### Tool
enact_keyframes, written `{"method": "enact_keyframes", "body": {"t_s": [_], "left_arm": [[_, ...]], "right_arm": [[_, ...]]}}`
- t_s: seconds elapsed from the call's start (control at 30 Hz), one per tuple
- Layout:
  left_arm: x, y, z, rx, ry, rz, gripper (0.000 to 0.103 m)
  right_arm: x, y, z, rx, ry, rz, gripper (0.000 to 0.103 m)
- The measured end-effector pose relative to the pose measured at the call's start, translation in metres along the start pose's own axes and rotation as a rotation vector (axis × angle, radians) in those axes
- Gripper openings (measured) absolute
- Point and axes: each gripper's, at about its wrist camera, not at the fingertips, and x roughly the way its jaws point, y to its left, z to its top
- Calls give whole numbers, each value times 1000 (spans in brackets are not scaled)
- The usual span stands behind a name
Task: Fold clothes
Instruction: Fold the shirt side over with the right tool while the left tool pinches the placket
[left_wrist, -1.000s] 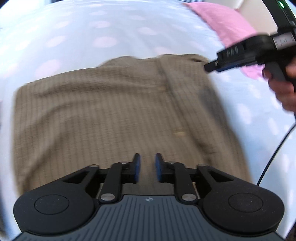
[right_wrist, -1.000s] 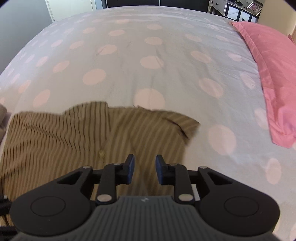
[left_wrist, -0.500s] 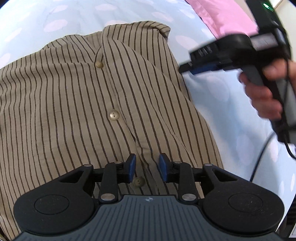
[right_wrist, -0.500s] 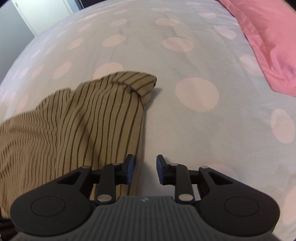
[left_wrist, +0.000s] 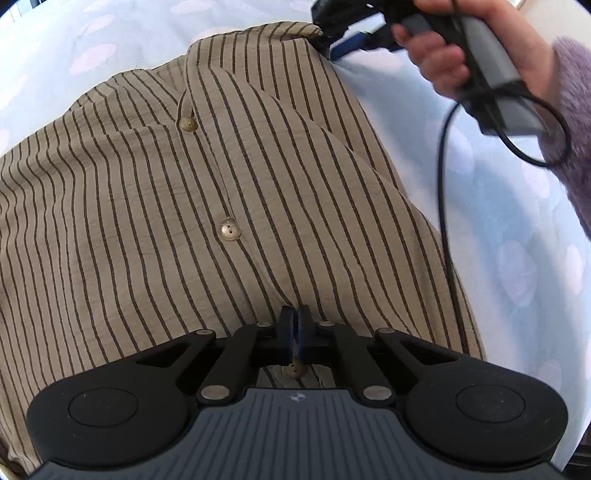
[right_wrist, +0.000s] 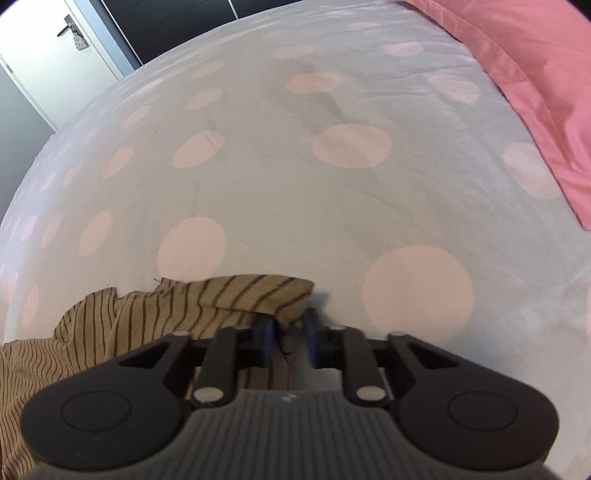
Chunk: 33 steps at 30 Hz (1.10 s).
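Observation:
A tan shirt with thin dark stripes (left_wrist: 221, 184) lies spread on the bed, its button placket running toward me. My left gripper (left_wrist: 294, 326) points steeply down, shut on a pinch of shirt fabric just right of the placket, near a button. In the right wrist view the shirt (right_wrist: 147, 314) fills the lower left, and its collar corner (right_wrist: 258, 291) lies folded over. My right gripper (right_wrist: 289, 332) has its blurred pads closed in on that corner, with fabric between them. A person's hand (left_wrist: 443, 62) holds the right gripper's handle at the shirt's far right corner.
The bed sheet (right_wrist: 295, 203) is pale with large pink dots and stretches far beyond the shirt. A pink pillow (right_wrist: 535, 74) lies at the right. A black cable (left_wrist: 445, 221) hangs from the right gripper over the sheet. A white door (right_wrist: 55, 55) stands beyond the bed's far corner.
Both grippers dropped onto the shirt. The left jaws went from apart to shut on the fabric. The right gripper slid to the collar corner and its jaws narrowed.

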Motion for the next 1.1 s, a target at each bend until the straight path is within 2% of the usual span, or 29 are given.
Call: {"method": "enact_keyframes", "body": {"t_s": [0.17, 0.3, 0.37, 0.4, 0.5, 0.57, 0.6, 0.83, 1.1], "left_arm": [[-2, -5, 4, 31, -4, 5, 0], [0, -5, 4, 27, -4, 17, 0], [1, -6, 4, 24, -5, 14, 0], [0, -6, 3, 23, -8, 9, 0], [-9, 0, 0, 13, -33, -24, 0], [-17, 7, -4, -6, -54, -48, 5], [-22, 11, -7, -18, -67, -58, 10], [-39, 21, -38, -37, -81, -145, 16], [-26, 3, -89, -66, -26, -205, 19]], "right_arm": [[-20, 25, 16, -194, -114, -79, 2], [-22, 47, 26, -328, -157, -220, 6], [-21, 54, 23, -387, -164, -259, 22], [-20, 55, 22, -408, -166, -269, 35], [-28, 41, 21, -357, -136, -221, 46], [-35, 26, 19, -307, -81, -164, 54], [-39, 18, 17, -288, -56, -133, 54], [-87, -35, -23, -146, 50, 0, 58], [-138, -58, -114, -84, 190, 25, 58]]}}
